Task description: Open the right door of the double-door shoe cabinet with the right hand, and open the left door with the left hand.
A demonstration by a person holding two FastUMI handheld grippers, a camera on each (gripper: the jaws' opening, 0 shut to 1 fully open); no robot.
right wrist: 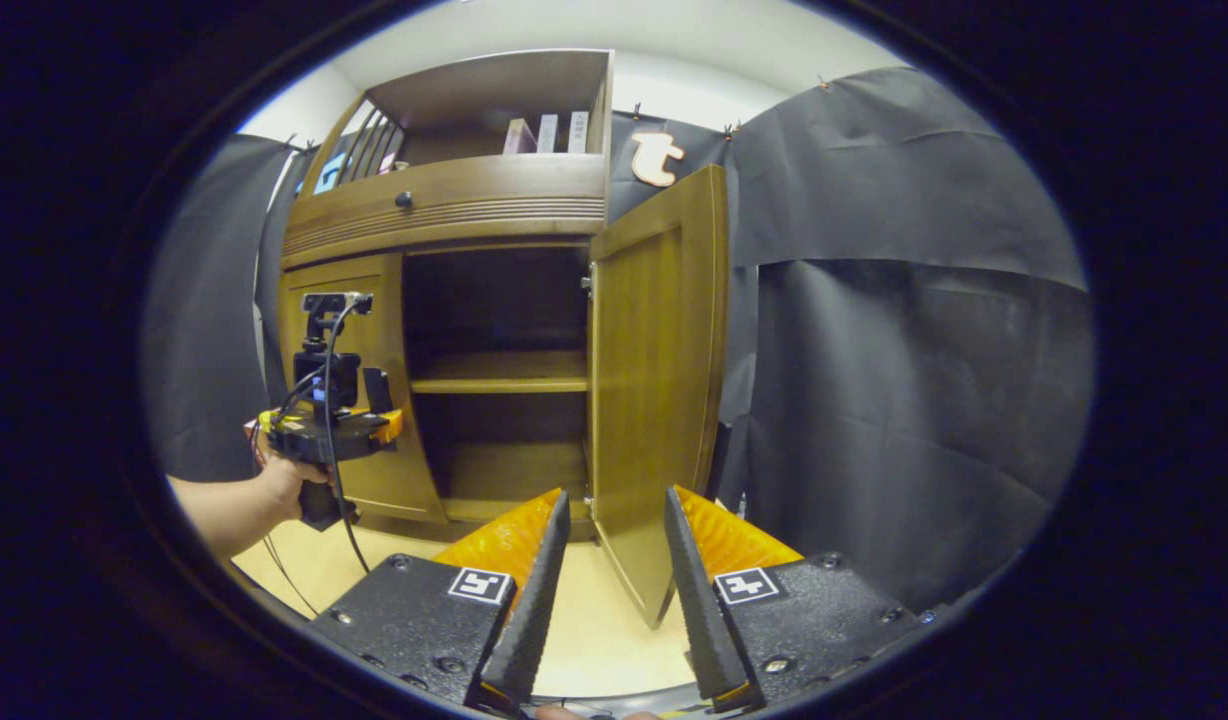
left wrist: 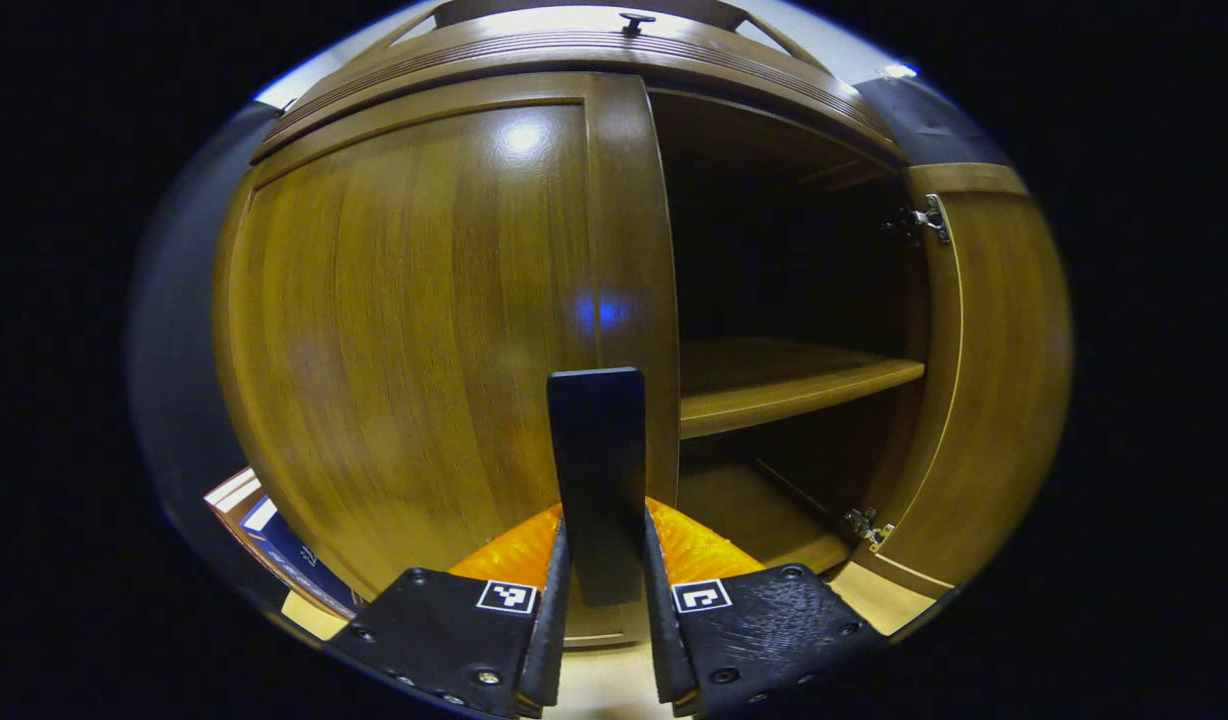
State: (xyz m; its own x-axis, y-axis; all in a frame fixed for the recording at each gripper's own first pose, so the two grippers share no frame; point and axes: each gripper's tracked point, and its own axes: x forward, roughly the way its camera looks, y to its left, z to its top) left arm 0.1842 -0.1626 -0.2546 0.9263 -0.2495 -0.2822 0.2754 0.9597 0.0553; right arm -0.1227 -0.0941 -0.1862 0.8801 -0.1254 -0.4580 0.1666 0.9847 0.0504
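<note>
The shoe cabinet stood against the booth wall, its right door already swung wide and its left door flat in the frame. The left gripper was at that door's inner edge, its jaws clenched on the dark upright handle beside the cabinet's open middle; in the right gripper view a hand carried it low against the same door. The step in hand looked to be the left door's pull, and doing it well likely meant keeping the grip square on the handle and drawing it in an arc about the hinges on the cabinet's outer left side, not straight back, so the handle did not slip out. The right gripper hung back from the cabinet, jaws released and holding nothing, the bottom edge of the right door just ahead of them. Bare floor lay in front of the cabinet, so the left door seemed to have room to swing; some books beside the cabinet's left foot were the nearest thing it might meet.
</note>
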